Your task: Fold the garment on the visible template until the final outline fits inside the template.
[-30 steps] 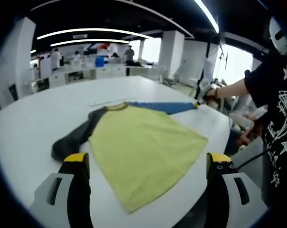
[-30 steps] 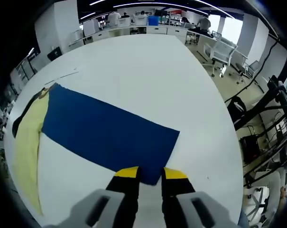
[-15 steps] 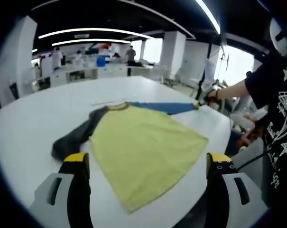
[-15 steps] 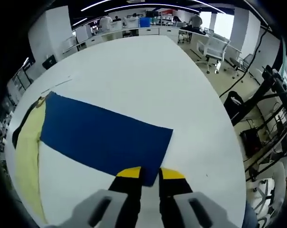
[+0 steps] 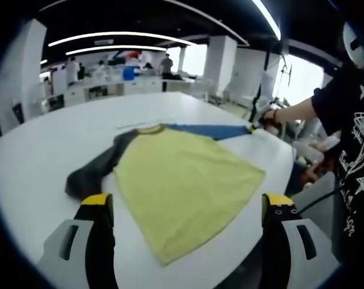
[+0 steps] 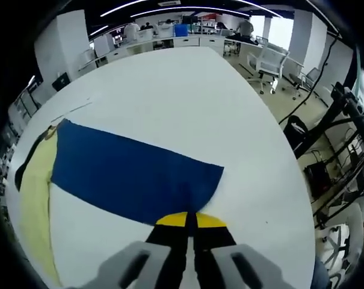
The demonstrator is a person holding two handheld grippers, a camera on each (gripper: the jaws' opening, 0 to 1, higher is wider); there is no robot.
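Yellow-green shirt with dark grey sleeve and blue sleeve on white table.

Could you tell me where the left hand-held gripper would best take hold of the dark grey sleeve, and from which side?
Probably at the cuff end of the dark grey sleeve, its free tip nearest the left hand-held gripper. It lies flat on the white table, angling out from the yellow body, so a low approach from the outer end, jaws open, should pinch it cleanly.
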